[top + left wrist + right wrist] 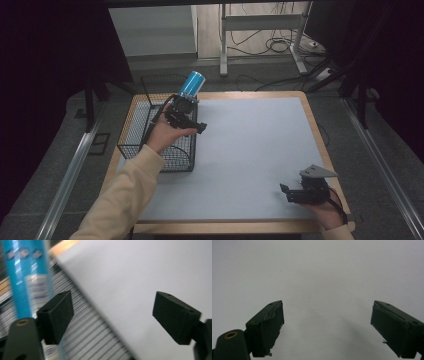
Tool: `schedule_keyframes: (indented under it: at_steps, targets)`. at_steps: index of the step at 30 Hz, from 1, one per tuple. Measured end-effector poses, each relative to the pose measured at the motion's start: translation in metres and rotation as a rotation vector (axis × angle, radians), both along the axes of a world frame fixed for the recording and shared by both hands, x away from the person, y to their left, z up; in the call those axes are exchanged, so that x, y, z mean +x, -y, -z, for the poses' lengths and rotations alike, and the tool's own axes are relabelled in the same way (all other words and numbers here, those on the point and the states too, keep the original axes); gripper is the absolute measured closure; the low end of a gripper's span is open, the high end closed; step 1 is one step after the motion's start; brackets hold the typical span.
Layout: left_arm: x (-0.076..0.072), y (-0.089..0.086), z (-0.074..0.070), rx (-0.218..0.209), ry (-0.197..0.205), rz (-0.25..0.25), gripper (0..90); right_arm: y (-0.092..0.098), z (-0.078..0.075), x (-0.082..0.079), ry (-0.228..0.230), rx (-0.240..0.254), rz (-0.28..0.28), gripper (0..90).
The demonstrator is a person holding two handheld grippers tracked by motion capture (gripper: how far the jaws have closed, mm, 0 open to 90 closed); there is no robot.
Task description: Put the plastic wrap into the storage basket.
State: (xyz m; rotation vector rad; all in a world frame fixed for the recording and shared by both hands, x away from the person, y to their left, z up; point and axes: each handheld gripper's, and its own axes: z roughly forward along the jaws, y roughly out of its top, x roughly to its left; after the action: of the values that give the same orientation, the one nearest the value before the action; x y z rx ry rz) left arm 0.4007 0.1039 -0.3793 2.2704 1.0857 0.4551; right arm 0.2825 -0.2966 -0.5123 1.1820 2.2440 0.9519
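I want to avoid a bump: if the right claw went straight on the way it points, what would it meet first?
Probably only the grey table mat: the right claw, open, points left across it, and the way looks free there.

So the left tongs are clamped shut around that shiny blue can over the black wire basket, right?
Not quite. The left tongs stand open with nothing between them; the left gripper view shows the shiny blue can off to one side, outside the jaws. They are indeed over the black wire basket.
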Motion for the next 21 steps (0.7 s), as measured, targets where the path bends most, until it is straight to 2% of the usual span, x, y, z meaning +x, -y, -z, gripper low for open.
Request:
schedule_keyframes:
  at_steps: [4, 6, 8, 9, 10, 15, 17, 18, 20, 21]
  targets:
    - [-0.011, 0.01, -0.007, -0.011, 0.003, 0.035, 17.6, -0.001, 0.0, 0.001, 0.0, -0.003, -0.002, 11.6]
    - [-0.018, 0.015, -0.007, -0.036, -0.013, 0.058, 17.1, -0.001, -0.001, 0.0, 0.003, -0.001, 0.0, 11.6]
    - [-0.025, 0.019, -0.004, -0.048, -0.028, 0.074, 16.5, 0.0, -0.001, -0.001, 0.004, -0.003, 0.001, 11.6]
    - [-0.034, 0.023, 0.001, -0.056, -0.033, 0.093, 15.9, 0.0, 0.0, -0.001, 0.002, -0.003, 0.003, 11.6]
    - [-0.034, 0.023, 0.001, -0.056, -0.033, 0.093, 15.9, 0.0, 0.0, -0.001, 0.002, -0.005, 0.003, 11.6]
    - [-0.055, 0.031, 0.01, -0.078, -0.039, 0.144, 15.8, -0.001, -0.001, -0.002, 0.005, -0.005, 0.004, 11.6]
    - [-0.066, 0.036, 0.02, -0.077, -0.049, 0.173, 16.0, -0.001, -0.001, -0.002, 0.005, -0.008, 0.002, 11.6]
    - [-0.066, 0.036, 0.02, -0.077, -0.049, 0.173, 16.0, -0.001, -0.001, -0.002, 0.005, -0.008, 0.002, 11.6]
    - [-0.077, 0.042, 0.033, -0.088, -0.062, 0.199, 16.0, -0.002, -0.001, -0.003, 0.003, -0.009, 0.001, 11.6]
    - [-0.077, 0.042, 0.033, -0.088, -0.062, 0.199, 16.0, -0.002, -0.001, -0.003, 0.003, -0.009, 0.001, 11.6]
